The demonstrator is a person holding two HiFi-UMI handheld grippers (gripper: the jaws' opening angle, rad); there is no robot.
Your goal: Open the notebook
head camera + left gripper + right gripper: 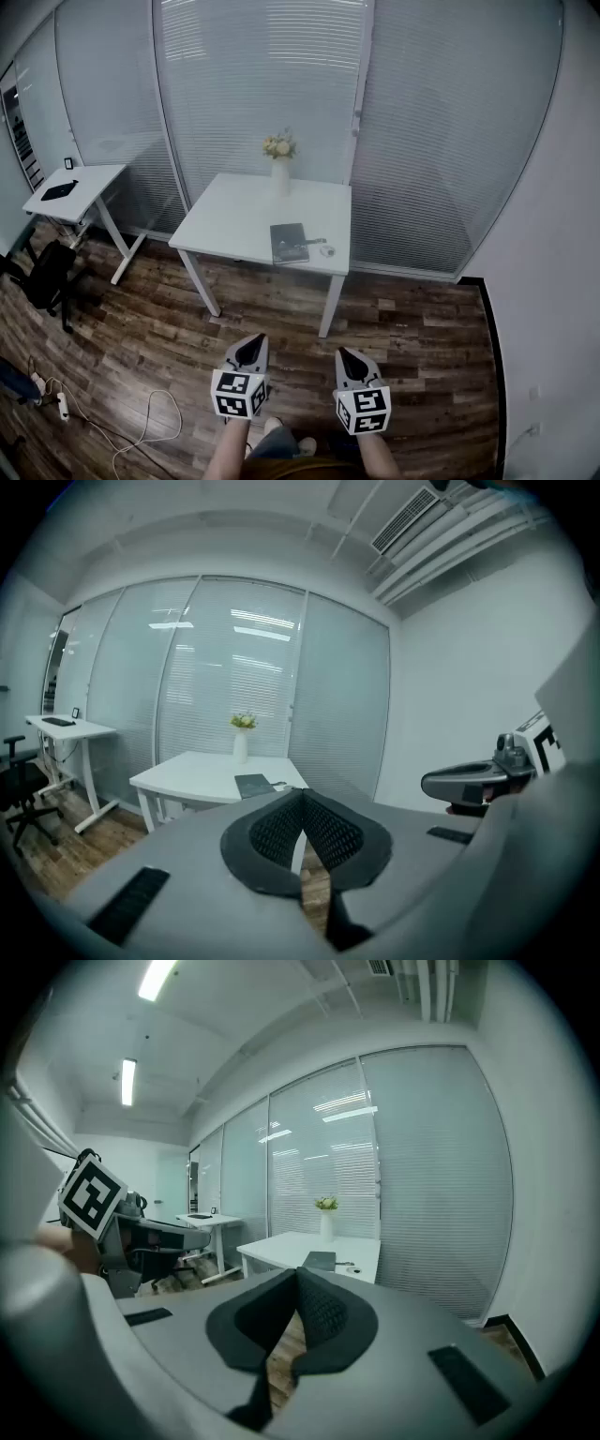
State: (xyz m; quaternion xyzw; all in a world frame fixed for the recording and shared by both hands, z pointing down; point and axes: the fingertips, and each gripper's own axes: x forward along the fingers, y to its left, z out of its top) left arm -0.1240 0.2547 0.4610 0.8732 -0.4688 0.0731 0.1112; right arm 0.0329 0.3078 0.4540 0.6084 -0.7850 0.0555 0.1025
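A dark closed notebook [289, 243] lies flat near the front edge of a white table [234, 220]; it also shows small in the left gripper view [253, 785] and the right gripper view [321, 1260]. My left gripper [249, 350] and right gripper [350, 361] hang side by side over the wooden floor, well short of the table. Both are shut with nothing between the jaws, as the left gripper view [302, 797] and the right gripper view [296, 1275] show.
A white vase with flowers [280, 165] stands at the table's back edge. A small pale object [326, 250] lies right of the notebook. A second white desk [80, 189] and a black chair [47, 275] are at the left. Cables [141, 427] lie on the floor.
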